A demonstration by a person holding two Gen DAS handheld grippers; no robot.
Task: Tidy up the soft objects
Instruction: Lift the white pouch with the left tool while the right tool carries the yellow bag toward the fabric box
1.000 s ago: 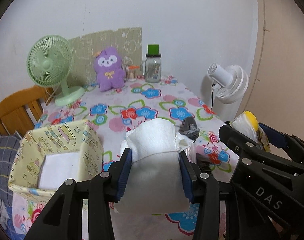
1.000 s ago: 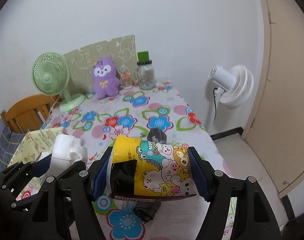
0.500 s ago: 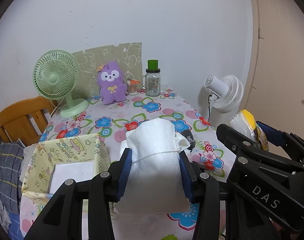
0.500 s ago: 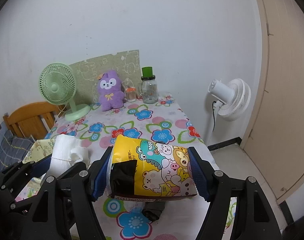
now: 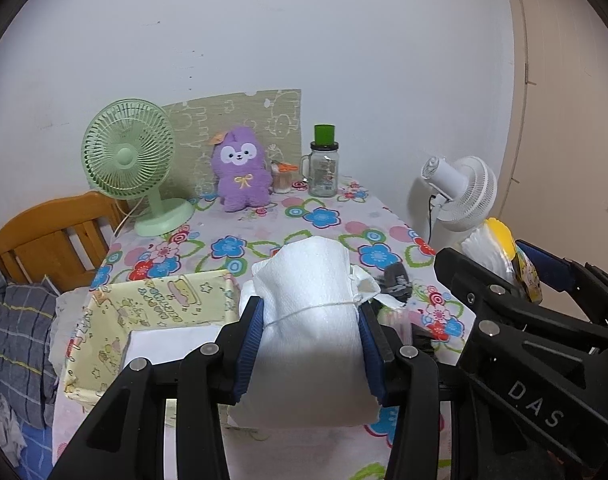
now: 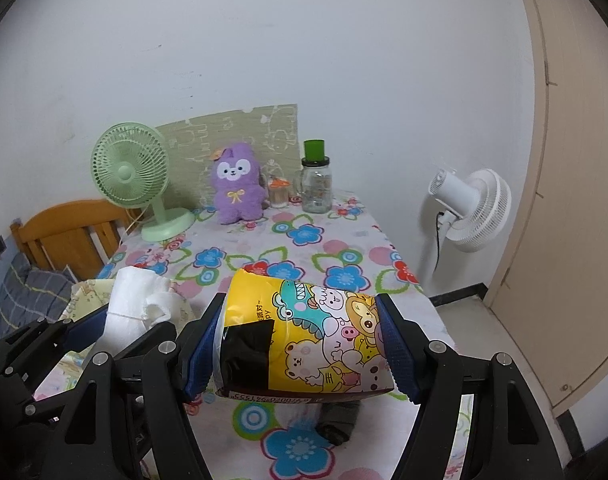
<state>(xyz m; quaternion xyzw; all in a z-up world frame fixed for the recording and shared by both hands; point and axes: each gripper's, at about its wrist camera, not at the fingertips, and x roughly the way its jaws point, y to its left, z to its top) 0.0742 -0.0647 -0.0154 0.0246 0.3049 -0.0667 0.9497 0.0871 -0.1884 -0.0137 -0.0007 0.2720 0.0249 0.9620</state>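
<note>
My left gripper is shut on a white roll of paper towel, held above the near part of the flowered table. Left of it stands a pale yellow cartoon-print box with something white inside. My right gripper is shut on a yellow tissue pack with cartoon animals, also lifted over the table. In the left wrist view the right gripper sits at the right edge with the yellow pack. The white roll shows at left in the right wrist view.
A purple plush, a green desk fan, a glass jar with green lid and a small jar stand at the table's far end. A white floor fan is right of the table, a wooden chair left. A dark item lies under the yellow pack.
Both grippers have risen and drawn back from the table with their loads; the table and far objects look smaller and lower. Neither grip has changed.
</note>
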